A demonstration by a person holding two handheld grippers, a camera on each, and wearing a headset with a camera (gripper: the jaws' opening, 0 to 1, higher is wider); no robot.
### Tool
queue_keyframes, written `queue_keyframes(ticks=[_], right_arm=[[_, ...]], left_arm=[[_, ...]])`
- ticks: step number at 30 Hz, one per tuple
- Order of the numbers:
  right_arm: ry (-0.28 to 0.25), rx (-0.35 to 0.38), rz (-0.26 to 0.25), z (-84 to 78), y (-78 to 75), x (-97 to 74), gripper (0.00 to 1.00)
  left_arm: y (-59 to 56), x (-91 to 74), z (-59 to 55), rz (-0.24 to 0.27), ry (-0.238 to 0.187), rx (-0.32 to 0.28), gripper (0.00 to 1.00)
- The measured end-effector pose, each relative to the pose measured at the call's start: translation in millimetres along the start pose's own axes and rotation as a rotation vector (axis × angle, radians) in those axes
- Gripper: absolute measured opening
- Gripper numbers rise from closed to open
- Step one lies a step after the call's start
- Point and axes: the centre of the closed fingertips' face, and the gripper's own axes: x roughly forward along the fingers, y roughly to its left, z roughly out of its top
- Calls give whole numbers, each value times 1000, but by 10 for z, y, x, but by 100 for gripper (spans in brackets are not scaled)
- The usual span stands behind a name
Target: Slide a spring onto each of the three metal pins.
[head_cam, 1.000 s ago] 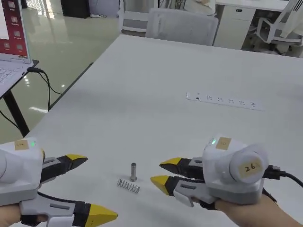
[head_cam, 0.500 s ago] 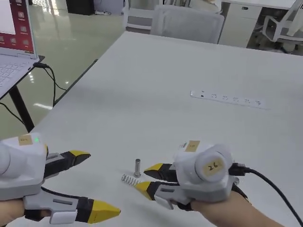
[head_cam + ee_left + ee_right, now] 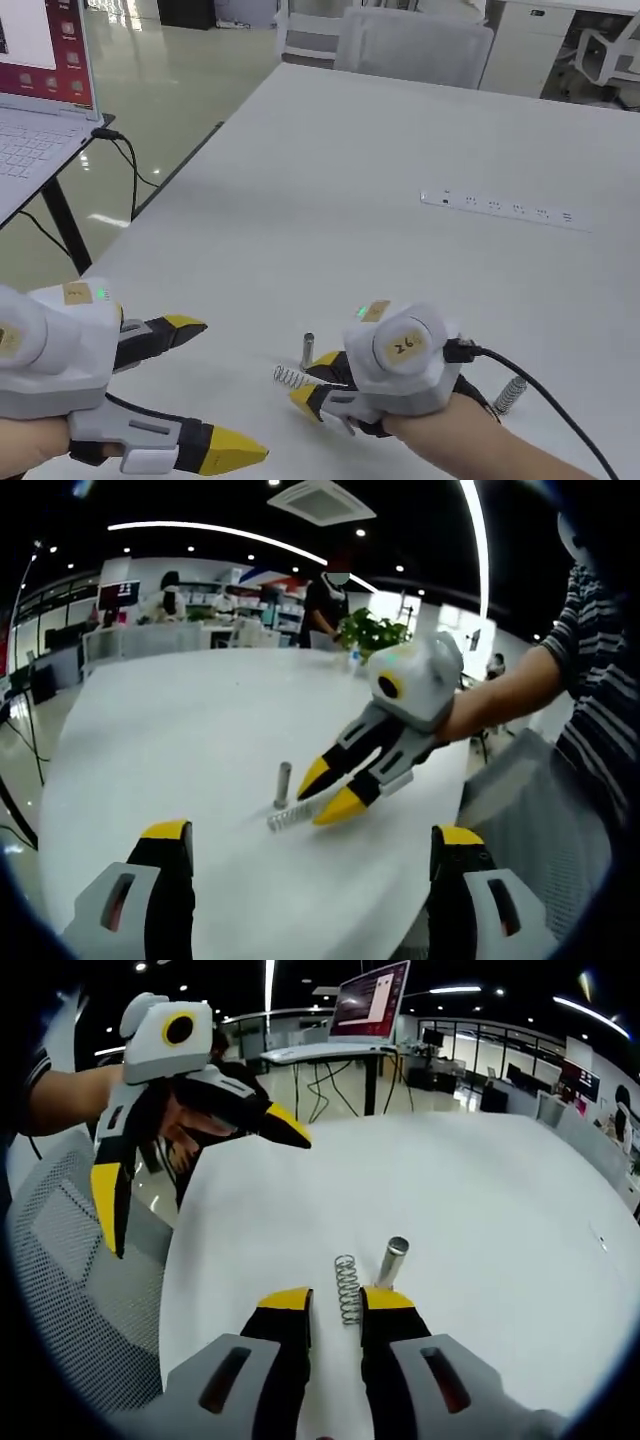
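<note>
A short metal pin (image 3: 308, 350) stands upright on the white table (image 3: 400, 160), with a small spring (image 3: 287, 377) lying just in front of it. My right gripper (image 3: 305, 382) is low over the table, its jaws narrowly open on either side of the spring's (image 3: 348, 1285) near end, and the pin (image 3: 392, 1258) stands just beyond the right jaw. My left gripper (image 3: 220, 390) hovers wide open to the left, holding nothing. From the left gripper view, the right gripper (image 3: 330, 790) sits by the pin (image 3: 283, 783) and spring (image 3: 285, 819). A second spring (image 3: 508, 394) lies right of my right hand.
A white power strip (image 3: 505, 210) lies across the middle of the table. An open laptop (image 3: 40, 90) stands on a stand past the left edge, its cable (image 3: 125, 160) hanging down. A grey chair (image 3: 415, 45) stands at the far end.
My right gripper has moved left and down until its jaw tips flank the spring's end. The left gripper has stayed open at the lower left. The head camera has shifted.
</note>
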Motion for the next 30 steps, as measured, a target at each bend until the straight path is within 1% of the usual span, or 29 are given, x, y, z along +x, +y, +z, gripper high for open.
queue_keyframes(ticks=[3,8,9,10,12,15,16,17,18,20,23,26,29,30], right_arm=[[25,-16,-1,-62,-5,54,16],[39,-5,-3,-124,-20,92,13],[47,-13,-5,-143,-21,96,11],[63,-36,-15,-185,-40,96,10],[46,-13,-9,-178,-41,84,8],[43,-21,-12,-187,-56,71,8],[44,-25,-20,-191,-69,60,8],[45,-39,-42,-199,-103,33,8],[42,-41,-35,-199,-95,16,8],[25,-22,-24,-175,-98,-38,8],[11,-25,-22,-142,-93,-159,8],[9,-32,-9,-132,-68,-254,7],[3,-44,-8,-109,-57,-370,7],[-9,-41,-11,-88,-62,-419,7]], left_arm=[[13,-17,-8,4,-3,-7,96],[21,-24,-26,8,-1,-12,96],[20,-24,-34,8,1,-13,96],[21,-25,-45,9,5,-13,96],[18,-23,-53,9,6,-15,95],[5,-11,-57,5,8,-17,95],[-2,-2,-57,3,11,-16,95],[-8,7,-52,1,12,-15,95],[-20,17,-43,-3,11,-14,95],[-37,33,-33,-9,11,-12,95],[-62,65,-26,-21,15,-7,94],[-93,104,-16,-32,15,-6,93],[-166,150,-24,-64,26,-8,91],[-196,169,-37,-78,35,-5,89]])
